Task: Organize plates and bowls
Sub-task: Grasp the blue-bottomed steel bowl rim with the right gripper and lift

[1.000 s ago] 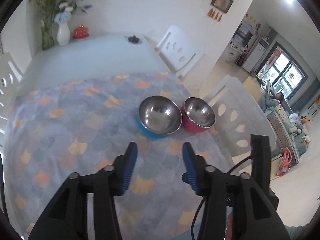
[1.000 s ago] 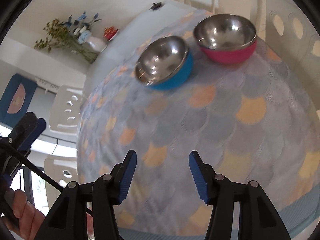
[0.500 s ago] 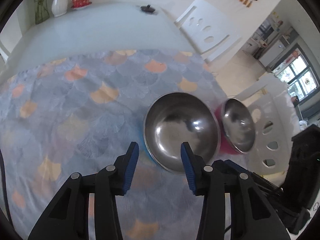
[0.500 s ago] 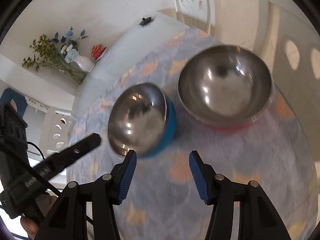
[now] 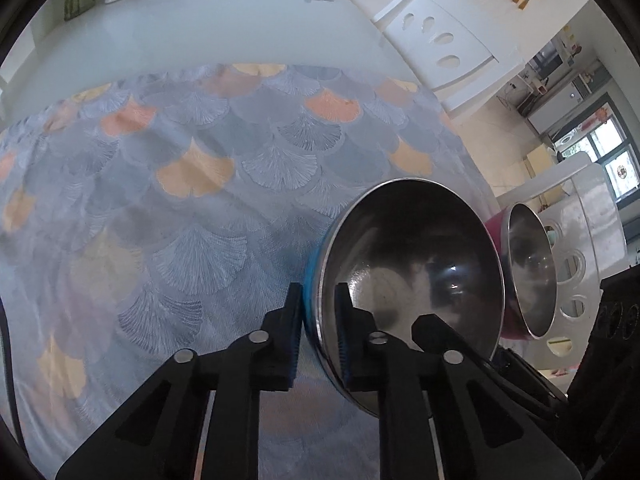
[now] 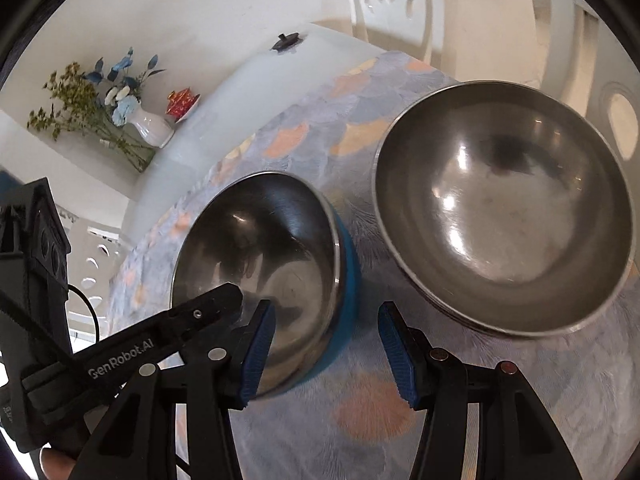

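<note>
A blue steel-lined bowl (image 5: 412, 280) sits tilted on the patterned tablecloth (image 5: 180, 200). My left gripper (image 5: 318, 316) is shut on its near rim, one finger inside and one outside. A pink steel-lined bowl (image 5: 528, 276) stands just right of it. In the right wrist view the blue bowl (image 6: 264, 252) is left of centre and the pink bowl (image 6: 500, 208) is at the right. My right gripper (image 6: 326, 350) is open and empty, its fingers just in front of the blue bowl's right side. The left gripper's finger (image 6: 192, 320) reaches into the blue bowl there.
White chairs (image 5: 436, 40) stand at the table's far and right sides. A white vase with flowers (image 6: 148, 128), a red dish (image 6: 182, 100) and a small dark lid (image 6: 286, 42) sit on the bare far end of the table.
My left gripper moved forward and closed on the blue bowl's rim, tipping the bowl. My right gripper moved closer to the two bowls and stayed open.
</note>
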{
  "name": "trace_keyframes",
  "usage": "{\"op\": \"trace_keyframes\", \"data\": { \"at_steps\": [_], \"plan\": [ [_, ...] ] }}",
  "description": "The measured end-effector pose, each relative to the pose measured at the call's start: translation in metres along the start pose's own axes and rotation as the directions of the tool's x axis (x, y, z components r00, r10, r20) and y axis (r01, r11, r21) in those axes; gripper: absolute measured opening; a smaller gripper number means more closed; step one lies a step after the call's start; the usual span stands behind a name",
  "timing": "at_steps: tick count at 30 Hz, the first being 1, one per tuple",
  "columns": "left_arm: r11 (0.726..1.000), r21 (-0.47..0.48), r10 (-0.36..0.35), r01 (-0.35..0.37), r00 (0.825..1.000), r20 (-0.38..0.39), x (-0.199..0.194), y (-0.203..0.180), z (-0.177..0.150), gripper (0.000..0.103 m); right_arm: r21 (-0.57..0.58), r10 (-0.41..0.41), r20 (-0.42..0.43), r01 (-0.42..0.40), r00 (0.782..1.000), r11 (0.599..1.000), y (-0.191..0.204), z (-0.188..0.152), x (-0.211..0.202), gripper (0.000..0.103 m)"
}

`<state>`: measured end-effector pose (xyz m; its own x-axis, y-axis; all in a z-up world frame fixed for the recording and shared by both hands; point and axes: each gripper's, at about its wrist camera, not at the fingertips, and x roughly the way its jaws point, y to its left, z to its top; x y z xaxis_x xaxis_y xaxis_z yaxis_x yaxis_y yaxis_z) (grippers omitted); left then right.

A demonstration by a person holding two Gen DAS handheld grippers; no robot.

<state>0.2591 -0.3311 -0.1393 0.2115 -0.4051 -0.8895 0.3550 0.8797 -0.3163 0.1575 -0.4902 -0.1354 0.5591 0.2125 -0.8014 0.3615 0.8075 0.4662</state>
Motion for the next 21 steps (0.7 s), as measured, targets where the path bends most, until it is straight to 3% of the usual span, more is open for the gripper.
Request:
{"op": "trace_keyframes", "data": {
  "at_steps": [5,9,12,21],
  "plan": [
    [1.000,-0.010,-0.023,0.023,1.000,-0.001,-0.006,0.004,-0.006,0.011,-0.048,-0.046,0.003,0.046,0.999,0.998,0.007,-0.005,0.001,0.028],
    [0.997,-0.043,-0.067,0.068,0.998,0.009,-0.023,0.010,-0.018,0.011,-0.066,-0.042,0.001,0.042,0.999,0.997,0.011,-0.013,-0.011,0.028],
    [0.998,-0.021,-0.053,0.054,0.998,0.028,-0.039,0.006,-0.031,0.011,-0.077,-0.040,0.008,0.041,0.999,0.996,0.019,-0.022,-0.025,0.028],
    [1.000,0.018,-0.016,0.013,0.986,0.167,-0.124,0.005,-0.074,0.011,-0.129,-0.005,-0.005,0.004,1.000,0.992,0.062,-0.061,-0.078,0.028]
  ]
}}
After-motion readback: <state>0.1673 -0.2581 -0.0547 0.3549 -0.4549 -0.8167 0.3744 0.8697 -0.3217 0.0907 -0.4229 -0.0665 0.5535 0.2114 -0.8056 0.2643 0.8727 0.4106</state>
